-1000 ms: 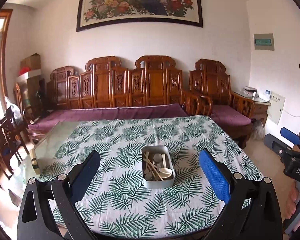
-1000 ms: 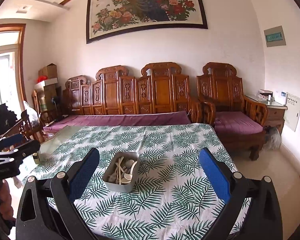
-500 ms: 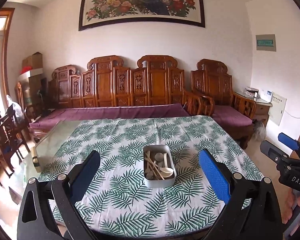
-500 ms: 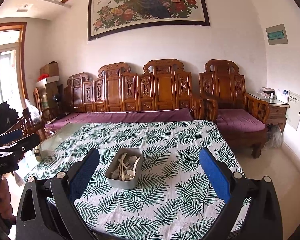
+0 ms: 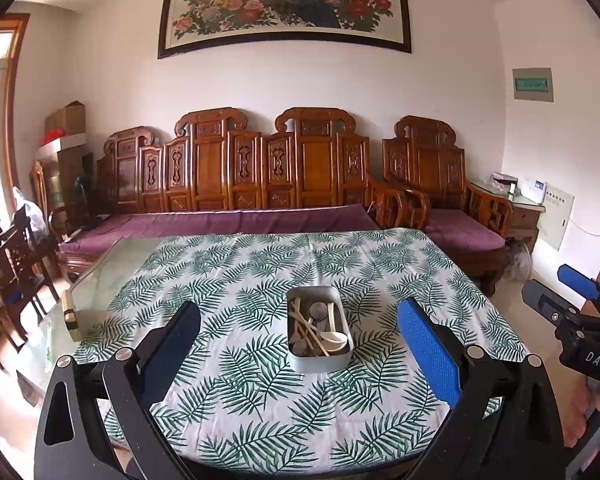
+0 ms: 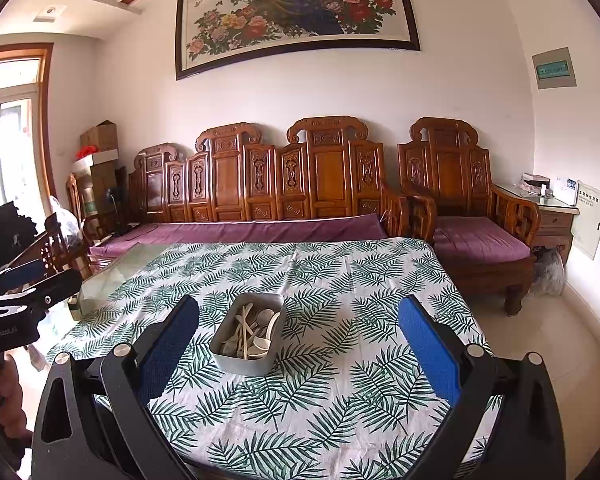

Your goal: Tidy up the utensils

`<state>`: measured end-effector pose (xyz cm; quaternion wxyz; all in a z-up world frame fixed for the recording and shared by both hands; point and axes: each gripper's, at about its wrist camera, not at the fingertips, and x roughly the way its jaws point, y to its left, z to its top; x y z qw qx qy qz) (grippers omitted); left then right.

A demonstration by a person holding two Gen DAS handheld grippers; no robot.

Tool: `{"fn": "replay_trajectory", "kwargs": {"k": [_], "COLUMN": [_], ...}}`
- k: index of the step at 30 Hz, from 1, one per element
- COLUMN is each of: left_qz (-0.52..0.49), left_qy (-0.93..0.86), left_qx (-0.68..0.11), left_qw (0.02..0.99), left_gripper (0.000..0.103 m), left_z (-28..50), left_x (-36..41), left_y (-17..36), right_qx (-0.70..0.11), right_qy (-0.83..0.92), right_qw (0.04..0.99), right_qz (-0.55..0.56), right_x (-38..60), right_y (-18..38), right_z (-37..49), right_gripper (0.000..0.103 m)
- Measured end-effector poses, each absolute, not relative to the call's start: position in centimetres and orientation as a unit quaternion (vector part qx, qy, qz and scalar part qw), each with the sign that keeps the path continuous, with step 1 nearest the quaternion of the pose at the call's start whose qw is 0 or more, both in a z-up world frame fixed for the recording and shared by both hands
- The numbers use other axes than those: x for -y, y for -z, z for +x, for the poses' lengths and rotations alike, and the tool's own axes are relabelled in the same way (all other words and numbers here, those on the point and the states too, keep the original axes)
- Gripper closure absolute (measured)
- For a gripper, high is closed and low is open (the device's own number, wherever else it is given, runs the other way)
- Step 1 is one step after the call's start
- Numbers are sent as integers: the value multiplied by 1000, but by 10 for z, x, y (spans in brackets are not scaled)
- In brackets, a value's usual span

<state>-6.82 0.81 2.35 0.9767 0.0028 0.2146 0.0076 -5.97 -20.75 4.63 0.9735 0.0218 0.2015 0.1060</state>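
Note:
A grey rectangular metal tin (image 5: 319,356) stands on the table's leaf-print cloth (image 5: 260,280). It holds mixed utensils: wooden chopsticks (image 5: 306,330), white spoons (image 5: 332,338) and metal spoons. It also shows in the right wrist view (image 6: 246,358). My left gripper (image 5: 300,344) is open and empty, held above the table's near edge, short of the tin. My right gripper (image 6: 300,344) is open and empty too, with the tin ahead and to the left. Each gripper shows at the edge of the other's view.
A carved wooden sofa with purple cushions (image 5: 236,220) runs behind the table, and an armchair (image 6: 476,236) stands at the right. A small block (image 5: 71,316) lies on the bare glass at the table's left edge. Chairs and boxes (image 5: 16,264) stand at the left.
Both cameras have shifted slightly, so the tin sits a little higher and farther in view. The tin and utensils have not moved. Both grippers stay open.

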Motion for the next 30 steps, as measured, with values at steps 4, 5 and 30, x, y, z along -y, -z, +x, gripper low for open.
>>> {"fn": "replay_trajectory", "kwargs": {"k": [4,5,30], "left_qz": [2,2,1], "left_qy": [-7,-7,-8], "left_qx": [-215,-214,-209], "left_qw": [977,977,978], "left_gripper": [8,8,8], "left_z": [-69,-69,-72], "left_x": [-8,-8,-8], "left_y": [-23,-23,-26], "right_qx": [-202,-201,-202], "right_qy": [-107,-106,-109], "right_qw": [973,974,973], "right_qz": [22,22,21], "right_x": [207,207,204], "right_y": [-45,-44,-42], "right_z": [-60,-60,-60], "right_gripper": [3,3,3]}}
